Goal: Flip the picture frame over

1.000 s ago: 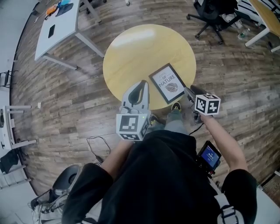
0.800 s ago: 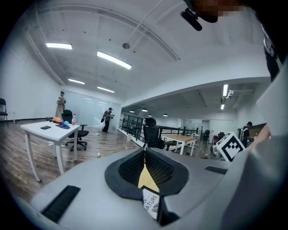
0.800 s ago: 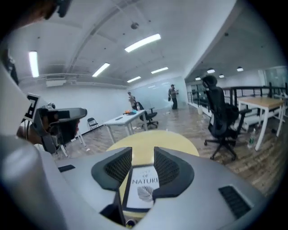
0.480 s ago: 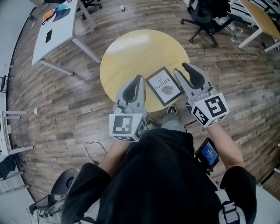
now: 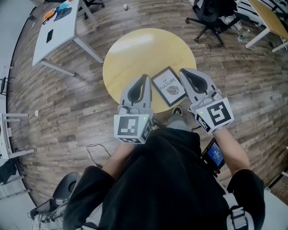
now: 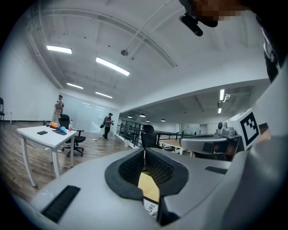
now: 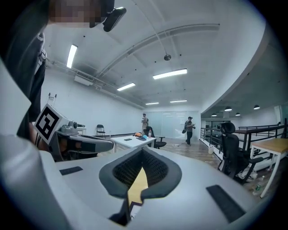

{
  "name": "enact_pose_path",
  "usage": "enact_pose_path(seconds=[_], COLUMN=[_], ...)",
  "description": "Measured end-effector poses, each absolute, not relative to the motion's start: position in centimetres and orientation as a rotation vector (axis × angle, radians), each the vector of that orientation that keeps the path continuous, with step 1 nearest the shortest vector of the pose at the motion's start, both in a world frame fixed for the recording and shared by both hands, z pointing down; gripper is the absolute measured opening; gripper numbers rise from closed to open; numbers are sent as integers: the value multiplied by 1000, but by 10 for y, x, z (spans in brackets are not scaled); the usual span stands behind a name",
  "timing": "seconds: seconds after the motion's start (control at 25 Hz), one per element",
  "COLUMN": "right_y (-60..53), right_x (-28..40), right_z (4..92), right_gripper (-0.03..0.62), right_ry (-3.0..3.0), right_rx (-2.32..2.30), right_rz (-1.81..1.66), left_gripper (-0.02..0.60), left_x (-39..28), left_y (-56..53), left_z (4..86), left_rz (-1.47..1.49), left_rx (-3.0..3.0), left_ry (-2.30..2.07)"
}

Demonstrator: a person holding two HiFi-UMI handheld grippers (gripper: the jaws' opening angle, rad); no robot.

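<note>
The picture frame (image 5: 169, 86) lies face up on the near right part of the round yellow table (image 5: 144, 49), its black border and "OF NATURE" print showing. My left gripper (image 5: 145, 77) is held level above the table's near edge, just left of the frame, jaws shut and empty. My right gripper (image 5: 182, 70) hovers level just right of the frame, jaws also shut with nothing between them. In the left gripper view the shut tips (image 6: 144, 151) meet, and a corner of the frame (image 6: 152, 207) shows below them. The right gripper view shows its own shut tips (image 7: 143, 150) over the yellow tabletop (image 7: 137, 185).
A white desk (image 5: 58, 31) with small items stands at the upper left. A black office chair (image 5: 211, 18) and a wooden desk (image 5: 272, 13) are at the upper right. Cables (image 5: 96, 150) lie on the wood floor. Two people stand far off in the gripper views.
My right gripper rose from low beside the table's edge to level next to the frame and rolled. The left gripper rose slightly. The frame stayed put.
</note>
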State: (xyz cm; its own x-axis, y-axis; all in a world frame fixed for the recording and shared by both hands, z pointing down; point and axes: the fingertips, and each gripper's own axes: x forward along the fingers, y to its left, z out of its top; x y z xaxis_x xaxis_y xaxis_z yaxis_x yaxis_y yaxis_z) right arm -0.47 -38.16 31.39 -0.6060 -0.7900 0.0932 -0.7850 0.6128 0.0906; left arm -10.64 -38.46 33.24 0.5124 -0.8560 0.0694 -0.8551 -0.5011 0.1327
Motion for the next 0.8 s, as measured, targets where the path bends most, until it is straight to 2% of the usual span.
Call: enact_pose_path(seconds=[0.8], right_y=[-394], right_x=[1], right_z=[330], right_gripper=[18], right_ry=[-2705], right_rx=[1306], right_rz=[-22], left_gripper=[29], left_x=[-96], left_y=[-393], left_z=[336], left_rz=[19], left_rx=[2607], left_ry=[-1484])
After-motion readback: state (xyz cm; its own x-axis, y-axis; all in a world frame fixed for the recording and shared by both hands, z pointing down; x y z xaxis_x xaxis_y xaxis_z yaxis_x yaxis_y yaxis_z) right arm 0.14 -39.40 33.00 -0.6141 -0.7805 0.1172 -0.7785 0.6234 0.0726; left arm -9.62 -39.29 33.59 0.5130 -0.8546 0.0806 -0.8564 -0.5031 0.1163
